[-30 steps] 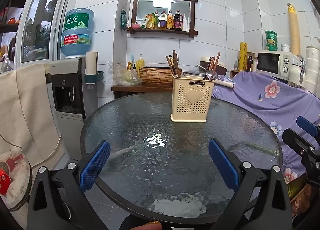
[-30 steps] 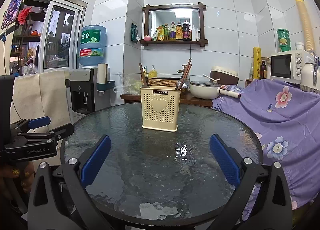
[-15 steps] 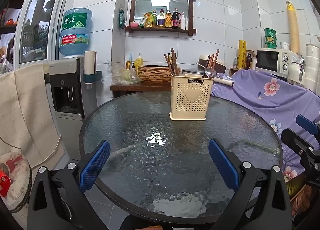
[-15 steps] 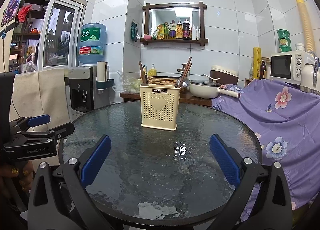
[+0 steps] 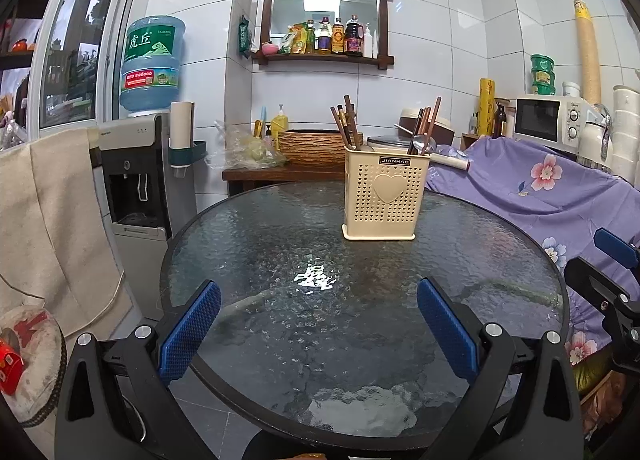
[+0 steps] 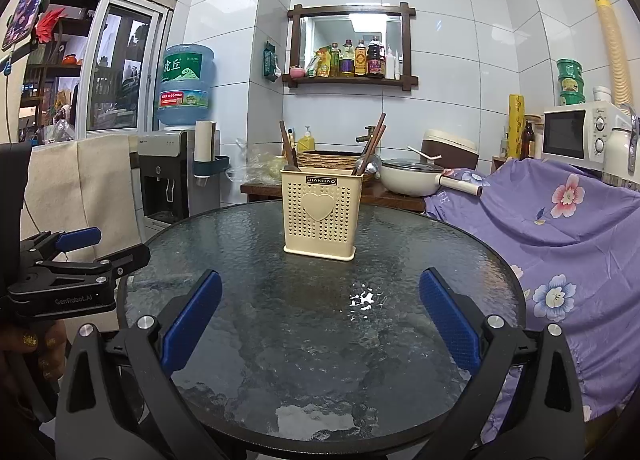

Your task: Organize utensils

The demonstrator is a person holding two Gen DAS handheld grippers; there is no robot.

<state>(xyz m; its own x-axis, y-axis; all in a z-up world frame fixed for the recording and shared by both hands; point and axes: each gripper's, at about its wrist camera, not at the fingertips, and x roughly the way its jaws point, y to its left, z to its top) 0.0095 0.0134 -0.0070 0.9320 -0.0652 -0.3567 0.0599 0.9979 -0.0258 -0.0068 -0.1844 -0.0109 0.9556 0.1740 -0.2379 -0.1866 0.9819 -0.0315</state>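
White wall tiles, a water dispenser [image 5: 136, 164] and a microwave [image 6: 576, 136] surround a round glass table [image 5: 280, 244].

Holder position: a cream utensil holder [image 5: 386, 196] stands upright on the far half of the table. Its long axis is vertical. Chopsticks [image 5: 346, 120] lean out of its left compartment. More chopsticks [image 5: 428, 122] and a spoon [image 5: 420, 144] stand in its right compartment. No loose utensil lies on the glass.

Gripper state:
- Left gripper [image 5: 318, 330]: fingers spread wide, holding nothing. It hovers over the near table edge.
- Right gripper [image 6: 320, 324]: fingers spread wide, holding nothing. It hovers at the same edge, beside the left one.

Governing relation: the holder lies straight ahead of both grippers, well apart from each. In the left wrist view it sits right of centre. In the right wrist view it sits almost on centre, so the right gripper appears better aligned with it. Neither gripper looks clearly nearer.

Assessment: the utensils appear already sorted into the holder. Any further pick would require a forward reach and a grasp from above, along the upright handles.
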